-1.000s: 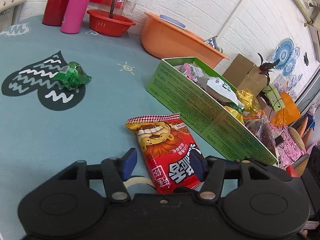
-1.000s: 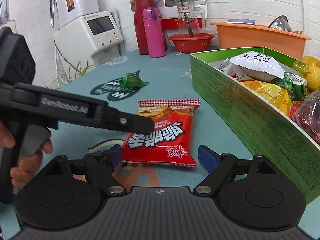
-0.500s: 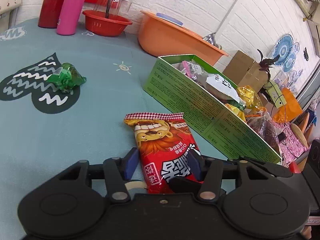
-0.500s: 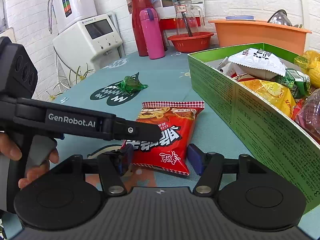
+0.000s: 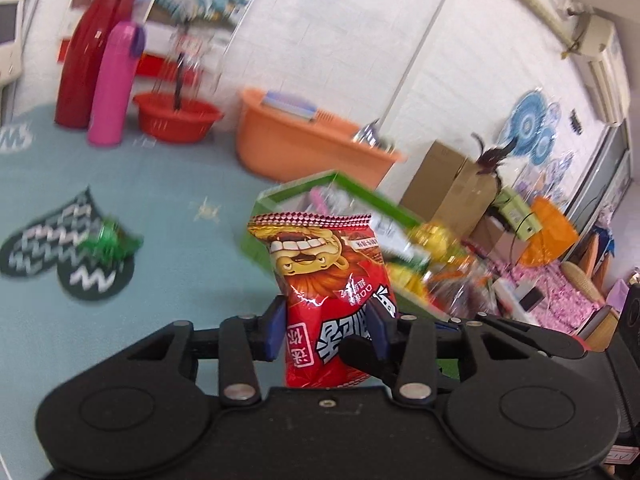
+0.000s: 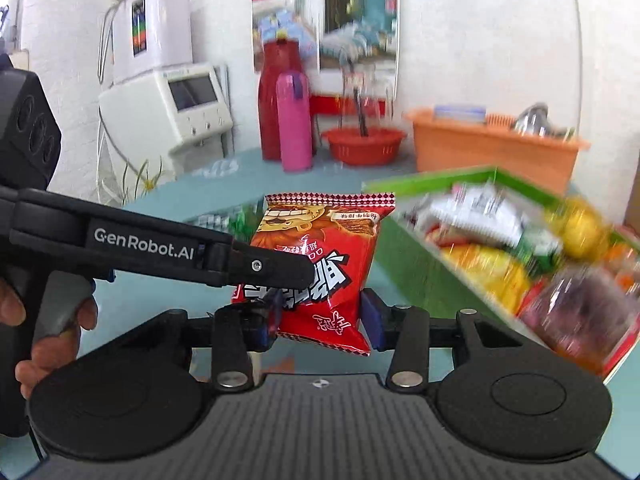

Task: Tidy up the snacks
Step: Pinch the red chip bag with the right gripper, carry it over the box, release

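A red snack packet [image 5: 332,292] with a cartoon lion face is held up off the table by both grippers at once. My left gripper [image 5: 326,326] is shut on its lower part, and my right gripper [image 6: 320,314] is shut on its lower edge [image 6: 320,268]. The left gripper's finger [image 6: 256,266] crosses in front of the packet in the right wrist view. The green snack box [image 6: 416,248], full of packets, stands to the right, blurred; it also shows behind the packet in the left wrist view [image 5: 360,192]. A green wrapped candy [image 5: 108,242] lies on the teal table to the left.
At the table's back stand a red thermos [image 5: 86,52], a pink bottle [image 5: 114,84], a red basin [image 5: 178,122] and an orange tub [image 5: 304,144]. A white appliance [image 6: 172,108] is at the far left. Cardboard boxes [image 5: 444,188] sit beyond the table.
Both grippers have closed on the red packet and lifted it off the table, standing it upright. The views have tilted upward and the background is motion-blurred.
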Tool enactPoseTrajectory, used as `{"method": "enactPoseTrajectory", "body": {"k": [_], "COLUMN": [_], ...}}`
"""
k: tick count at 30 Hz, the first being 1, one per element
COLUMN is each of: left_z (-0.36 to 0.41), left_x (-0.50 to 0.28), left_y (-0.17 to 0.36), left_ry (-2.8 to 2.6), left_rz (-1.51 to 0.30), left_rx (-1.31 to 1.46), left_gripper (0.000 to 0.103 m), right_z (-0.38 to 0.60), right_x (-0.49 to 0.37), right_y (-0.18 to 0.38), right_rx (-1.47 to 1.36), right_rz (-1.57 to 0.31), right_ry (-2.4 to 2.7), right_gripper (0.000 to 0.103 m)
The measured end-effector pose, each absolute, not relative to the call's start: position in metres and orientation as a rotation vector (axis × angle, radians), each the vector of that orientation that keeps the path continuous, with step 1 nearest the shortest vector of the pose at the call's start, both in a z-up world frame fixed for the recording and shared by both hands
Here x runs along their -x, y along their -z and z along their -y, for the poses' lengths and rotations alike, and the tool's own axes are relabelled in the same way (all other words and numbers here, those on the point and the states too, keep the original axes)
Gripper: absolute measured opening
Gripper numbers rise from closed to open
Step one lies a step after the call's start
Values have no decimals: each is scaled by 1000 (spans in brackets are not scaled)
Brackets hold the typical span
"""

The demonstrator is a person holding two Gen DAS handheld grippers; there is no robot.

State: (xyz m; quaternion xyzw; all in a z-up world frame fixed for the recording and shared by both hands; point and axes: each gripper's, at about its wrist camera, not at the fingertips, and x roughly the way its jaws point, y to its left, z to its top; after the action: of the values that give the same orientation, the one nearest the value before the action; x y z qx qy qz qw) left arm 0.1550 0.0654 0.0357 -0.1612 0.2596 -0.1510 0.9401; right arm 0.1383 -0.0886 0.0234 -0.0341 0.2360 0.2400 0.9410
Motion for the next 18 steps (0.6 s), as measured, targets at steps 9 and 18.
{"method": "enactPoseTrajectory", "body": {"k": [9, 18], "left_z": [-40, 6], "left_x": [-213, -282], "left_y": [-74, -72], "left_ry": [391, 471], "left_rz": [-481, -519], "left_rx": [315, 299], "left_gripper": [52, 52], "right_z": [112, 162], "right_x": [-173, -208], "right_y": [-59, -62], "right_rx": [59, -16], "right_rz": [-353, -341], "right_ry": [-396, -282], "right_gripper": [72, 71]}}
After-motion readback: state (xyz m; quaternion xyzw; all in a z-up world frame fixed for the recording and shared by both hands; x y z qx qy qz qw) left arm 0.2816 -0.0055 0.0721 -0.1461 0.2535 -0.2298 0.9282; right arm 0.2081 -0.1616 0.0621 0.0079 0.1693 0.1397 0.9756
